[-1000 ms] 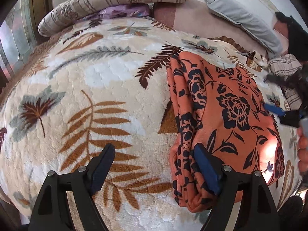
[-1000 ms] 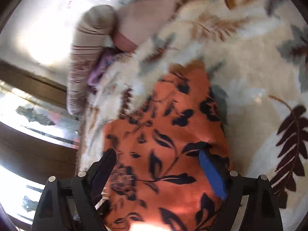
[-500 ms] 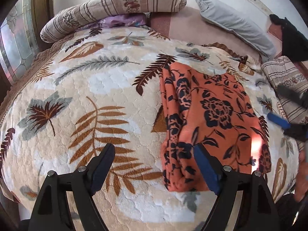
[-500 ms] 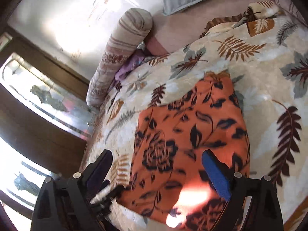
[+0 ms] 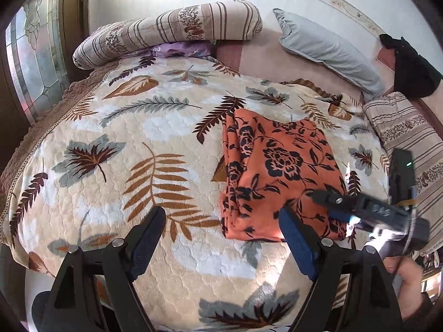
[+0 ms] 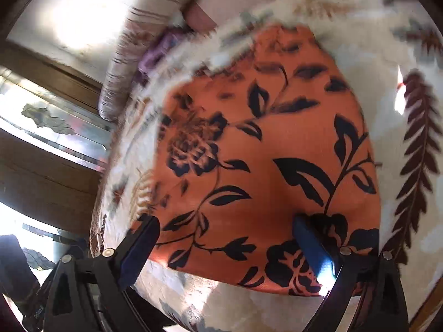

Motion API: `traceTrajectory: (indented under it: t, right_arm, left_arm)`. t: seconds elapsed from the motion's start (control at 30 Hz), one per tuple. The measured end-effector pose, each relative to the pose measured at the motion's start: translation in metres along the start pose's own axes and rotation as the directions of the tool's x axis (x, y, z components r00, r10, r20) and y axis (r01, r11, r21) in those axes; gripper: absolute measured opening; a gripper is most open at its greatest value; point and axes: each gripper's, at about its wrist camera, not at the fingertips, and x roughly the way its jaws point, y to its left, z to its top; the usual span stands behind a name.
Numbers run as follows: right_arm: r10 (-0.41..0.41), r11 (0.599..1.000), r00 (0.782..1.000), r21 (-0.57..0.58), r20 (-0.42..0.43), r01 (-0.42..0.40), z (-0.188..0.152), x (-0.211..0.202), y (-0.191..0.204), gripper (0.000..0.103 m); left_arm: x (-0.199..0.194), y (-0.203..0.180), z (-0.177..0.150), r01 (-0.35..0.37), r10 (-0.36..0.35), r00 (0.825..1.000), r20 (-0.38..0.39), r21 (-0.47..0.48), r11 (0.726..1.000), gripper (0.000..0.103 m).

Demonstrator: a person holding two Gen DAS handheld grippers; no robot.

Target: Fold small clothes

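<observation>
1. Both grippers have pulled back from the folded orange floral garment (image 5: pixel 277 171) since a second ago; the left wrist view now takes in far more of the bed, and the garment sits smaller and farther off.
2. Spread over the bed, a cream blanket (image 5: pixel 110 144) printed with brown and grey leaves carries the garment, which lies flat on its right half, folded into a rough rectangle.
3. At the far side rest a striped bolster (image 5: pixel 171 27) and a grey pillow (image 5: pixel 326 47), with a second striped cushion (image 5: pixel 409 135) at the right edge.
4. Near the garment's right corner, the right gripper (image 6: pixel 227 240) has just been opening; its fingers stand wide, pinching nothing, over the cloth.
5. Left gripper (image 5: pixel 221 232): fingers spread, empty, above the blanket just near-left of the garment.
6. A person's hand (image 5: pixel 407 279) grips the right tool.
</observation>
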Motion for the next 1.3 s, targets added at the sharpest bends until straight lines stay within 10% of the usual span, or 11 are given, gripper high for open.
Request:
traceTrajectory:
  t: [0.17, 0.27, 0.47, 0.67, 1.07, 1.3]
  right_arm:
    - [0.061, 0.997, 0.994, -0.048, 0.093, -0.057, -0.01, -0.042, 0.017, 0.098]
    - [0.055, 0.996, 0.994, 0.074, -0.093, -0.048, -0.012, 0.002, -0.019, 0.098]
    - [0.147, 0.988, 0.987, 0.041, 0.06, -0.15, -0.014, -0.043, -0.007, 0.098]
    - [0.103, 0.994, 0.994, 0.051, -0.02, -0.102, -0.017, -0.008, -0.015, 0.098]
    - [0.099, 0.982, 0.986, 0.146, 0.137, -0.119, 0.062, -0.039, -0.055, 0.098]
    - [0.036, 0.983, 0.999, 0.18, 0.031, -0.041, 0.102, 0.004, -0.096, 0.098]
  left_arm:
    - [-0.005, -0.006, -0.004, -0.007, 0.007, 1.0, 0.01, 0.007, 1.0, 0.088]
    - [0.005, -0.007, -0.007, -0.008, 0.008, 1.0, -0.018, 0.006, 1.0, 0.089]
    - [0.021, 0.003, -0.011, -0.054, 0.053, 0.997, -0.055, -0.018, 0.998, 0.089]
    - [0.027, -0.003, -0.01, -0.065, 0.066, 0.996, -0.058, 0.027, 0.998, 0.089]
    - [0.126, -0.009, 0.008, -0.111, 0.128, 0.978, -0.167, 0.104, 0.988, 0.091]
    - [0.138, 0.002, 0.001, -0.057, 0.07, 0.984, -0.161, 0.088, 0.995, 0.095]
